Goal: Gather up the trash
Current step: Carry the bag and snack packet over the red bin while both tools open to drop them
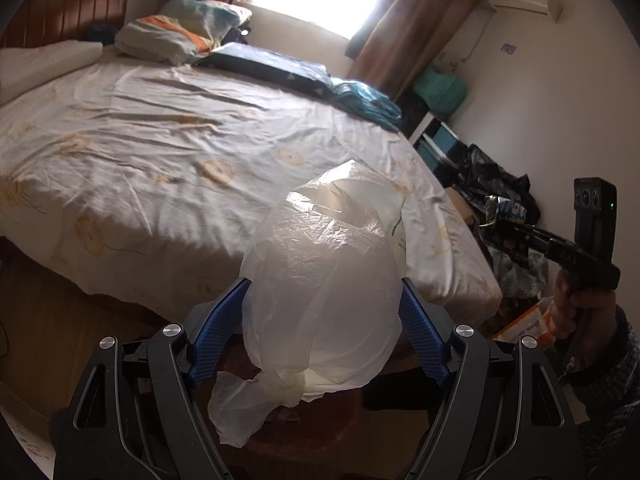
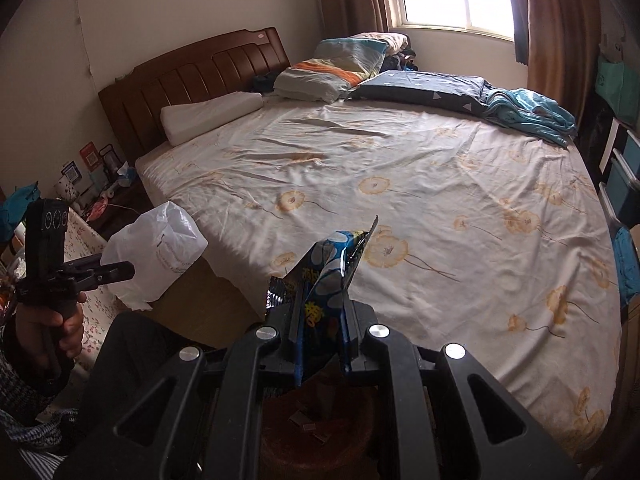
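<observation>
Trash is already off the bed: a crumpled white plastic bag (image 1: 324,300) fills the lower centre of the left wrist view, and a blue snack wrapper (image 2: 328,276) stands up in the lower centre of the right wrist view.

The left gripper (image 1: 325,292) has its blue pads (image 1: 218,322) spread wide on either side of the bag. Whether they press into the film or only flank it cannot be told from that view; in the right wrist view, at the left edge, the bag does hang from the tips of that gripper (image 2: 120,270), so it appears held there, and only by a small fold. The right gripper (image 2: 320,312) is clenched on the wrapper, with the jaws nearly together and most of the foil sticking out above them.

Below both grippers, at the bottom of each frame, sits a round brown basket (image 2: 320,432) with a few small scraps lying in it. It is probably the place for the trash.

The main risk is the bag. It is light, puffed with air and slippery, so a quick swing could pull it free, or it could drift past the basket rim when let go. The wrapper is stiff and tall; released from high up, it could tip and land on the floor or on the flowered sheet (image 2: 400,184).
</observation>
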Demonstrator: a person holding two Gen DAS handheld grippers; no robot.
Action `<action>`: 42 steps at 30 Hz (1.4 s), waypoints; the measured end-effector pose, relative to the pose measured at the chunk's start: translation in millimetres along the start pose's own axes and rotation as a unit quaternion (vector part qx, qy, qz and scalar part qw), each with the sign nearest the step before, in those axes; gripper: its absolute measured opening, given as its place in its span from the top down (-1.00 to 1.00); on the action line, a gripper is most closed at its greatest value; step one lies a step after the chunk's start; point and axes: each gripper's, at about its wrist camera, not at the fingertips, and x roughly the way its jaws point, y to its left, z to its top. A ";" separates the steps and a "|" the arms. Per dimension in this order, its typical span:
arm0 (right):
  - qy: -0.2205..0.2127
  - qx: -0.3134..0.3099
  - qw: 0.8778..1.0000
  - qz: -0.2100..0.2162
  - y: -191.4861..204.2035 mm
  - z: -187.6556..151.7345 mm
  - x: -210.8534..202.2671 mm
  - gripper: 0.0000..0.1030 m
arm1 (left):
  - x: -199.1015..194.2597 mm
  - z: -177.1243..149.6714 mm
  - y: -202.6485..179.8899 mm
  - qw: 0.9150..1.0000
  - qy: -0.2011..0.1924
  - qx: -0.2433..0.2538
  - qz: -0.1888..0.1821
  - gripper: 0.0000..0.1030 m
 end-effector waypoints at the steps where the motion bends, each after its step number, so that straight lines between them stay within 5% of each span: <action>1: 0.004 0.001 1.000 0.000 2.6 -8.4 0.3 0.76 | 1.7 -5.6 -0.8 1.000 0.006 0.000 0.001 -0.49; 10: 0.072 0.016 0.997 0.014 14.7 -73.1 35.0 0.76 | 45.1 -57.1 7.1 0.994 0.107 -0.017 0.013 -0.49; 21: 0.166 0.025 0.986 0.008 -0.4 -129.8 98.3 0.76 | 97.5 -94.7 20.3 0.982 0.184 -0.023 0.025 -0.49; 28: 0.218 0.026 0.976 0.013 -3.6 -154.5 135.9 0.76 | 144.8 -112.0 32.1 0.968 0.244 -0.028 0.044 -0.49; 42: 0.310 0.024 0.950 0.017 -10.9 -197.1 211.7 0.76 | 244.4 -159.6 56.3 0.925 0.374 -0.027 0.063 -0.49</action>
